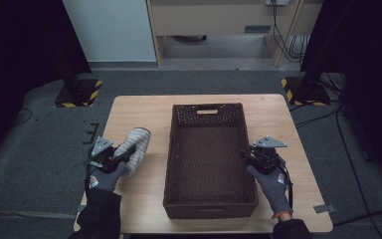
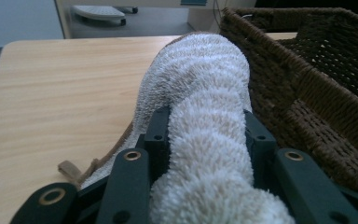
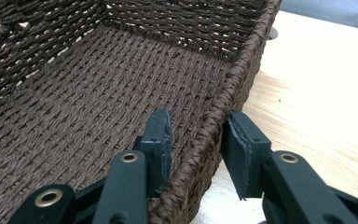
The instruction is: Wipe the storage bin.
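A rolled white terry towel (image 1: 138,142) with a brown edge is raised a little off the wooden table, left of the basket. My left gripper (image 1: 126,152) is shut on it; in the left gripper view both black pads press into the towel's (image 2: 200,70) pile at my left gripper (image 2: 206,116). A dark brown wicker basket (image 1: 209,206) stands mid-table with nothing in it. My right gripper (image 1: 247,155) straddles its right wall near the front. In the right gripper view one jaw is inside and one outside, and my right gripper (image 3: 198,119) clamps the basket's rim (image 3: 242,70).
The light wooden table (image 1: 139,112) has bare room left and right of the basket (image 2: 307,84). A strip of tape (image 1: 324,208) lies at its front right corner. Beyond the table, black stands with yellow-black bases (image 1: 77,92) and cables sit on the grey floor.
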A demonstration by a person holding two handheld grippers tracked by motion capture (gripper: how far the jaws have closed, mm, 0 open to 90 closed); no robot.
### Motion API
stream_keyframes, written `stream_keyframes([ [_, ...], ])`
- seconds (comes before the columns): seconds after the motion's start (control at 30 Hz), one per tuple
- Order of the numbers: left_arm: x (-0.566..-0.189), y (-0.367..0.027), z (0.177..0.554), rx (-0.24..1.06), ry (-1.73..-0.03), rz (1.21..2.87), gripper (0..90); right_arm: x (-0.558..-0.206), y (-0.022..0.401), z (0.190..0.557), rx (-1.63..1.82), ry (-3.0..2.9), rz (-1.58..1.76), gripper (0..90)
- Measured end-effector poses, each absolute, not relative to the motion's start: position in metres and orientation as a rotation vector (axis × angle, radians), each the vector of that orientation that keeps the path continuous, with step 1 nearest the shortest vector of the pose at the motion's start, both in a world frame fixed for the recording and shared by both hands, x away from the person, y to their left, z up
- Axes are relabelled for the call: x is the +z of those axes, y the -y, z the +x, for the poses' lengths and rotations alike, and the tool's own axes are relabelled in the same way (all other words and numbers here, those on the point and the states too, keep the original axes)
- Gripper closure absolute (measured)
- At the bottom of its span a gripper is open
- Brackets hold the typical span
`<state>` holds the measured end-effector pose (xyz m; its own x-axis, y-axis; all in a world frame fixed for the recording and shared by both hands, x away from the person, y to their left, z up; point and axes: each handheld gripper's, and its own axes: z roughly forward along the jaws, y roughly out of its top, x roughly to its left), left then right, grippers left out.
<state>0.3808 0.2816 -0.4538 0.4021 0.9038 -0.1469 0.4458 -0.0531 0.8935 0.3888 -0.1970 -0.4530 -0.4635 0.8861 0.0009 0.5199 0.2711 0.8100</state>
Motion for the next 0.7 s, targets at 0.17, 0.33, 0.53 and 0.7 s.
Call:
stream_keyframes([
  [0.17, -0.445, -0.271, 0.400, 0.590, -1.170, 1.662, 60.4, -0.454, 0.198, 0.391, 1.089, -2.090, 1.250, 64.3],
  [0.33, -0.438, -0.263, 0.420, 0.595, -1.160, 1.641, 60.2, -0.455, 0.198, 0.391, 1.111, -2.092, 1.235, 64.8],
  [0.53, -0.437, -0.253, 0.440, 0.621, -1.153, 1.627, 60.2, -0.454, 0.195, 0.389, 1.117, -2.109, 1.220, 64.9],
  [0.7, -0.441, -0.240, 0.453, 0.612, -1.148, 1.603, 60.2, -0.455, 0.192, 0.386, 1.117, -2.109, 1.211, 64.8],
])
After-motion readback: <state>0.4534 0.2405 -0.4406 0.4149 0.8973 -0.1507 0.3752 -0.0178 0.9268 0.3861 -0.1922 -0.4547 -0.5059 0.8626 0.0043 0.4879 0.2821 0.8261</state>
